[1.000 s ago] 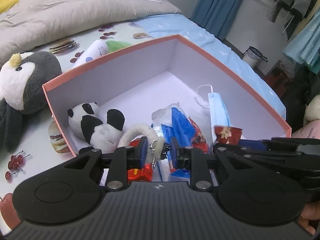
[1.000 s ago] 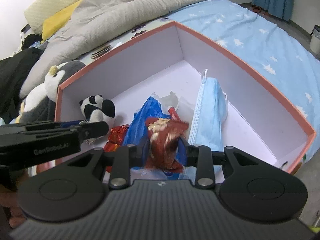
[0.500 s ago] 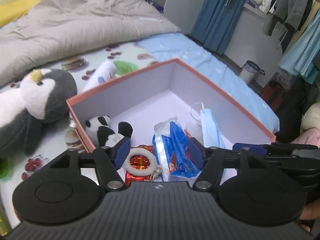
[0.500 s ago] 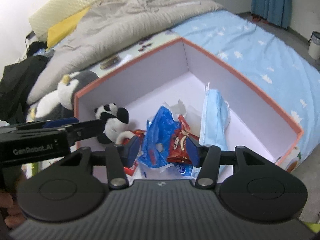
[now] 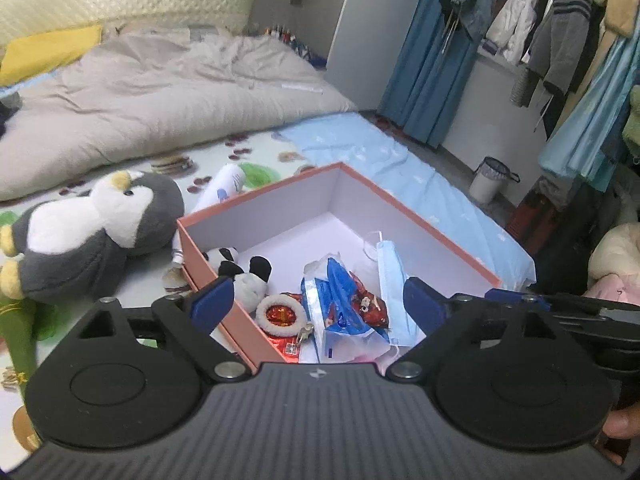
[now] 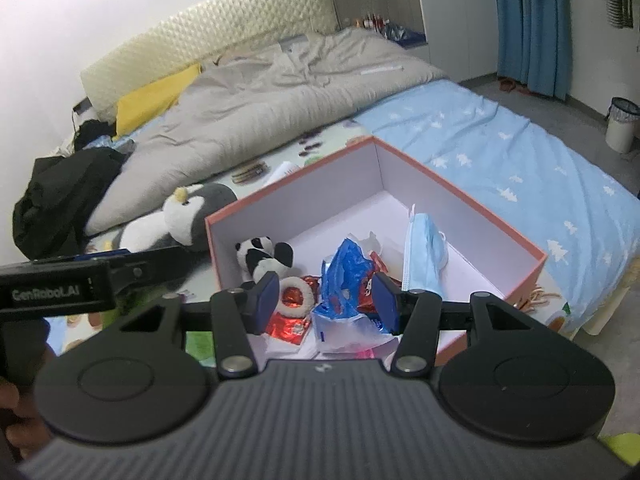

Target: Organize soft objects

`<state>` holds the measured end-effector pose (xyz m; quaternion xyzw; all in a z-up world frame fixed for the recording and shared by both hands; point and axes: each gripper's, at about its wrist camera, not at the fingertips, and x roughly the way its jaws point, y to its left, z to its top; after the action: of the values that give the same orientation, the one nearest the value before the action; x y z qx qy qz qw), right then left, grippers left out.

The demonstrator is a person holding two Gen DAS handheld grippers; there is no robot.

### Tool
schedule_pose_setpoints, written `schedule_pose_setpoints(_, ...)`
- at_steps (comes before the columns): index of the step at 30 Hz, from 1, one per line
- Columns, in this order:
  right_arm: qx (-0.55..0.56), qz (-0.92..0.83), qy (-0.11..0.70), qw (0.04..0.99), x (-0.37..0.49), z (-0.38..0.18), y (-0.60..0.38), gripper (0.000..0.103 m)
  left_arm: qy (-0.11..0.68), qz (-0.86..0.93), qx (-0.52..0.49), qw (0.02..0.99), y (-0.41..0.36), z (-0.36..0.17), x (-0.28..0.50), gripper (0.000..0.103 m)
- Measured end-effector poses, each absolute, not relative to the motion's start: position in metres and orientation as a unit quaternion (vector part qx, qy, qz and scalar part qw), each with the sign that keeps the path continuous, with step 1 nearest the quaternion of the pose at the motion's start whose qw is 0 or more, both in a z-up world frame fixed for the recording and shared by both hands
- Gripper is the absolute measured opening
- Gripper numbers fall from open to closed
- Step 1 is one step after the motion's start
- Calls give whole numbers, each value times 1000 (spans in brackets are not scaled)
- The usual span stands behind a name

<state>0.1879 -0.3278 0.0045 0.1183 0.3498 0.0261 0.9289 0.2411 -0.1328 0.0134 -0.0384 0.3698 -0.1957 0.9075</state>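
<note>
A pink box point(image 5: 420, 218) point(image 6: 472, 196) with a white inside sits on the bed. In it lie a small panda plush point(image 5: 240, 268) point(image 6: 260, 254), a white fluffy ring point(image 5: 280, 312) point(image 6: 296, 296), blue plastic packets point(image 5: 340, 300) point(image 6: 344, 272), a red snack packet point(image 5: 370, 306) and a blue face mask point(image 5: 394, 276) point(image 6: 424, 248). A big penguin plush point(image 5: 100, 228) point(image 6: 188, 216) lies left of the box. My left gripper point(image 5: 318, 304) is open and empty above the box's near end. My right gripper point(image 6: 326, 302) is open and empty above the packets.
A grey duvet point(image 5: 160, 92) point(image 6: 272, 92) covers the far bed. A white tube point(image 5: 224, 188) lies behind the box. A black garment point(image 6: 60, 196) lies far left. Hanging clothes point(image 5: 560, 28) and a small bin point(image 5: 490, 180) point(image 6: 620, 124) stand at the right.
My left gripper let go of the fluffy ring and my right let go of the red snack packet; both lie in the box. Both grippers opened and pulled up and back.
</note>
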Motion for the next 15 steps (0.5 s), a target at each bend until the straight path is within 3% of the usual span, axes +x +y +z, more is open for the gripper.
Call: schedule_pose_setpoints(15, 102, 23, 302, 948, 116, 33, -310, 55, 344, -180, -31, 921, -111, 47, 154, 103)
